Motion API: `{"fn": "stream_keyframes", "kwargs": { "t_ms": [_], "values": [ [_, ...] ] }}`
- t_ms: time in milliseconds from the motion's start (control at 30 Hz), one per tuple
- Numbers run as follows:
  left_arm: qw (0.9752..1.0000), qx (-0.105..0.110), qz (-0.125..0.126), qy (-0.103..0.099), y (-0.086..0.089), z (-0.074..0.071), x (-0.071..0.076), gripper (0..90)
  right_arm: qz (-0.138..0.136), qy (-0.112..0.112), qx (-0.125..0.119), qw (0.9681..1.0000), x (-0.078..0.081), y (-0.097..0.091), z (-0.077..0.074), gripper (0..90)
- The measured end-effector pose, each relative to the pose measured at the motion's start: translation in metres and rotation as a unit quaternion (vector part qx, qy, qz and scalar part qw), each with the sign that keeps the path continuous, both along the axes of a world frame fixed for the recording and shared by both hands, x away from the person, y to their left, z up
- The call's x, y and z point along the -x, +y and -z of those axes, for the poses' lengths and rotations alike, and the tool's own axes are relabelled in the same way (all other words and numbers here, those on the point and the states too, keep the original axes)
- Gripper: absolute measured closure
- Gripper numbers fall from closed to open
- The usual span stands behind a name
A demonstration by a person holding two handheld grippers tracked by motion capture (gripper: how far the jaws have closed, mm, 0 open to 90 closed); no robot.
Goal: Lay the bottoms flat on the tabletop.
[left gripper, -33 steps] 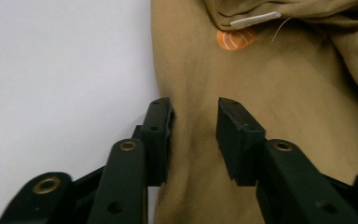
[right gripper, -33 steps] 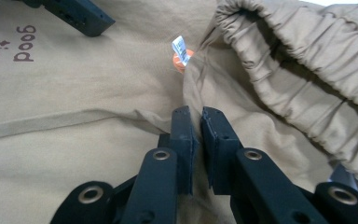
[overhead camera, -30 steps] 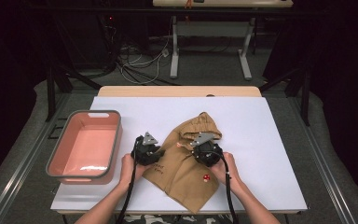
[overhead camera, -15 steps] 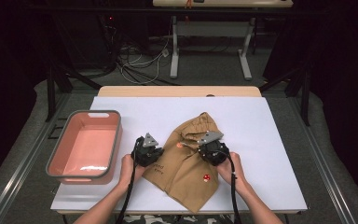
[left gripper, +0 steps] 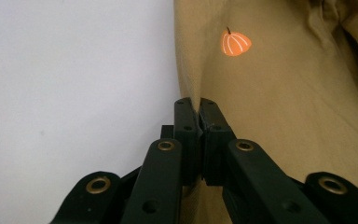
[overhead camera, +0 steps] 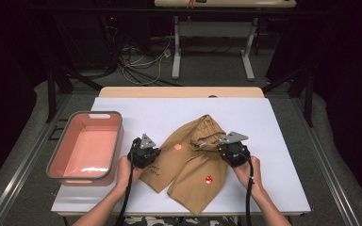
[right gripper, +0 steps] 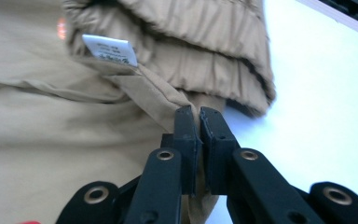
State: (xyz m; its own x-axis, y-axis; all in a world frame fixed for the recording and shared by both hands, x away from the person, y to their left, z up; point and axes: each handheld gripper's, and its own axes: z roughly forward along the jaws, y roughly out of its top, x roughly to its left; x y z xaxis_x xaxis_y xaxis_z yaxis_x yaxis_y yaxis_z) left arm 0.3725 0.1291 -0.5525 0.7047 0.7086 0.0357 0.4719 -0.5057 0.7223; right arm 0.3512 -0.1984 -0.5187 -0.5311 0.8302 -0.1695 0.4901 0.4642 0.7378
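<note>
Left gripper [left gripper: 199, 105]: I have it clamped on the shorts' [overhead camera: 193, 162] left edge, beside the pumpkin print [left gripper: 236, 43].
Right gripper [right gripper: 199, 114]: pinching the right edge near the label [right gripper: 110, 50].
Change: I've pulled the right side outward since a second ago; the cloth lies flatter, mid-table.
Surroundings: pink bin [overhead camera: 56, 157] left, well apart; nothing blocks me.

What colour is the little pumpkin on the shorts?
Orange with pale stripes; the pumpkin shows best in the left gripper view.
</note>
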Motion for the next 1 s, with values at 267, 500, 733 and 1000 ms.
{"fn": "stream_keyframes", "kwargs": {
  "t_ms": [267,500,733,1000],
  "values": [
    [1.0,0.001,-0.001,-0.007,-0.005,0.0,-0.005,60.1,-0.028,0.012,0.029,0.9991,-0.005,0.007,0.013,73.1],
    [1.0,0.003,-0.001,-0.005,-0.011,-0.001,-0.012,42.5,-0.067,0.014,0.034,0.997,-0.004,0.018,0.012,55.4],
    [1.0,0.009,0.002,0.001,-0.015,-0.005,-0.019,38.3,-0.094,0.022,0.047,0.9943,-0.005,0.035,0.019,49.6],
    [0.9999,0.01,-0.002,0.003,-0.018,-0.008,-0.025,38.3,-0.102,0.014,0.042,0.9938,-0.003,0.041,0.02,81.7]
  ]
}}
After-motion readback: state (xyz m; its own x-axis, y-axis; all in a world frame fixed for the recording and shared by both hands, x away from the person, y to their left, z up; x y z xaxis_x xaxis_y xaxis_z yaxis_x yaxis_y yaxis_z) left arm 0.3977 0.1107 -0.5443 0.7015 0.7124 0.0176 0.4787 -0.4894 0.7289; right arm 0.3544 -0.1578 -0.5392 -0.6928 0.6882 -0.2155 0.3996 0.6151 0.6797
